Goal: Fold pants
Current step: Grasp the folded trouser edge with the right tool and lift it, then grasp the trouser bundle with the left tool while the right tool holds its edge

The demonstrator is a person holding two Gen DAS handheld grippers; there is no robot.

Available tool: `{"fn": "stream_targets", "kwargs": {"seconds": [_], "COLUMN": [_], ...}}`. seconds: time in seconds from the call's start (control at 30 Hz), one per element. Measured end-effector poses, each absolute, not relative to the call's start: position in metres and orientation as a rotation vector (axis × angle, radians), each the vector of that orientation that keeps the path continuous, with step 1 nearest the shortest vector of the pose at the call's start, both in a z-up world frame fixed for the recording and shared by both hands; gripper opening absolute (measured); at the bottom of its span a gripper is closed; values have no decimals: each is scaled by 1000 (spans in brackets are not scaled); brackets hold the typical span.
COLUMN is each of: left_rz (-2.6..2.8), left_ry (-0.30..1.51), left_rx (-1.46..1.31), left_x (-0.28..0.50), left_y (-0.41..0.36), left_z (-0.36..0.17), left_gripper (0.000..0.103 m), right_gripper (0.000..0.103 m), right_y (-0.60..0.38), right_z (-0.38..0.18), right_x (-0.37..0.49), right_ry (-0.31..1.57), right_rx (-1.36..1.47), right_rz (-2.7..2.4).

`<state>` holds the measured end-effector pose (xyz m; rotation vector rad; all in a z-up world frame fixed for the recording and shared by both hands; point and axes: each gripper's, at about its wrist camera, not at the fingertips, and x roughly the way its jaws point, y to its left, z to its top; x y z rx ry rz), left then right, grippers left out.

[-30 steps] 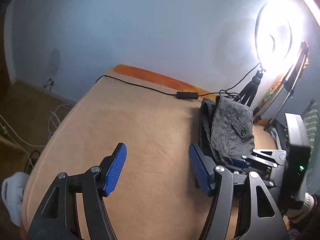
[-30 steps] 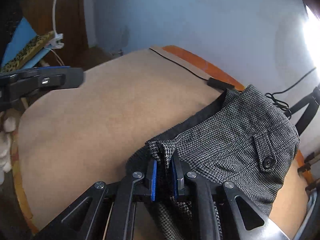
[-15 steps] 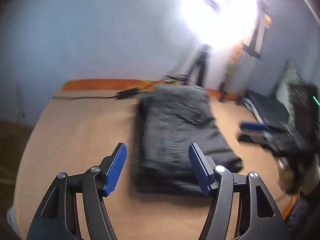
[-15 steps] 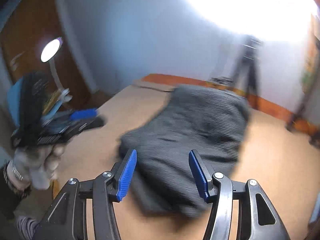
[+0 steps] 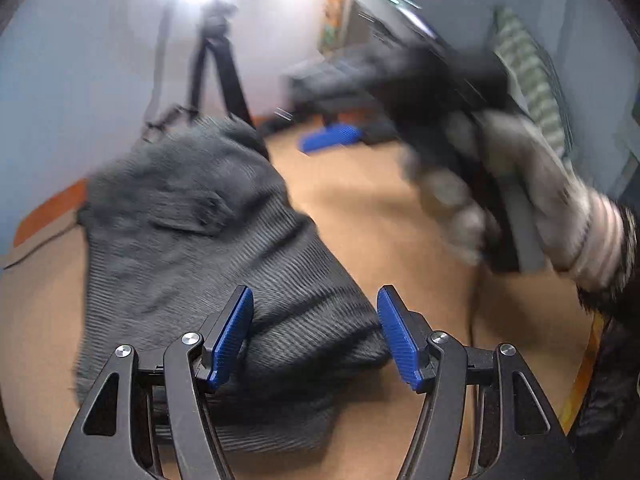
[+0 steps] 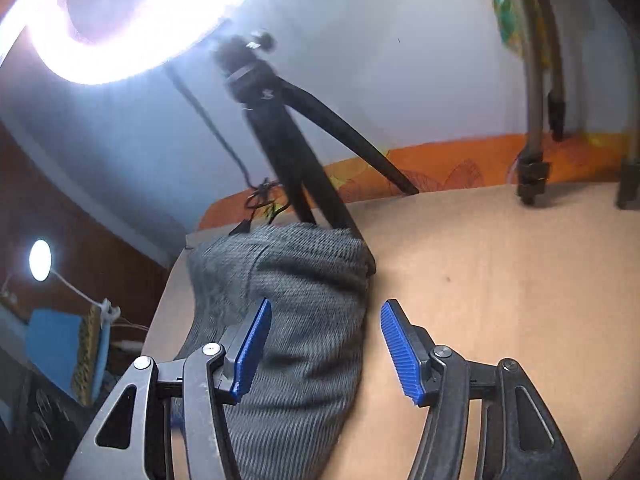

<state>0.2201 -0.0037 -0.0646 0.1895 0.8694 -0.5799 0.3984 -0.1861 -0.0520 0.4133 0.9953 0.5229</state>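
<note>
Pants (image 5: 192,240) lie folded in a grey bundle on the tan table (image 5: 360,208); back pocket flap faces up in the left wrist view; far end of the bundle sits near the table's rear edge, just beside the black tripod (image 6: 288,128) legs; ring light (image 6: 120,20) glares above the tripod.

Left hand-held gripper (image 5: 314,334): jaws spread wide, blue pads empty, nothing clamped; it hangs over the near end of the pants, with the near folded edge showing between and below the pads; whether the pads touch the cloth cannot be told.

Right hand-held gripper (image 6: 326,350): jaws also wide apart, holding nothing; left pad sits over the pants (image 6: 296,320), right pad over bare table (image 6: 500,280); the right edge of the bundle runs up between the two pads; contact with the cloth cannot be told.

In the left wrist view the right hand-held gripper (image 5: 332,138) appears blurred to the right, carried by a gloved hand (image 5: 512,188), one blue pad visible, apart from the pants and above bare table; frame is smeared there, so detail is poor.

Thin black cable (image 6: 224,136) drops from the light toward the table behind the pants; small lamp (image 6: 40,260) glows off the left side in the right wrist view.
</note>
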Motion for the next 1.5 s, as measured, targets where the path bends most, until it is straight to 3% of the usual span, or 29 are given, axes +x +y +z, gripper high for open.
{"fn": "stream_targets", "kwargs": {"seconds": [0.2,0.23,0.3,0.47,0.63,0.8,1.03,1.23,1.3,1.37,1.5], "left_rz": [-596,-595,-607,-548,-552,-553,-605,-583,-548,-476,-345], "left_ry": [870,861,854,770,765,760,770,793,786,776,813], "left_rx": [293,315,348,550,490,443,393,247,179,92,-161], "left_x": [204,202,198,179,180,186,178,158,162,172,206], "left_y": [-11,-13,-20,-47,-45,-28,-4,36,59,84,139], "left_z": [-87,-88,-92,-113,-112,-106,-94,-61,-46,-33,-24], "left_gripper": [66,68,83,93,91,70,65,66,72,77,79], "right_gripper": [62,62,62,61,43,24,17,35,49,52,62], "right_y": [-180,-180,-178,-179,-181,-177,-179,-162,-170,-176,-173], "right_z": [-84,-88,-93,-106,-111,-97,-60,-72,-66,-63,-68], "right_x": [436,440,444,448,452,445,425,435,428,419,400], "right_ry": [1046,1053,1058,1086,1097,1084,1008,1098,1069,1057,1077], "right_rx": [487,511,526,608,621,575,507,501,481,476,445], "right_rz": [531,541,557,591,620,621,540,526,533,558,619]}}
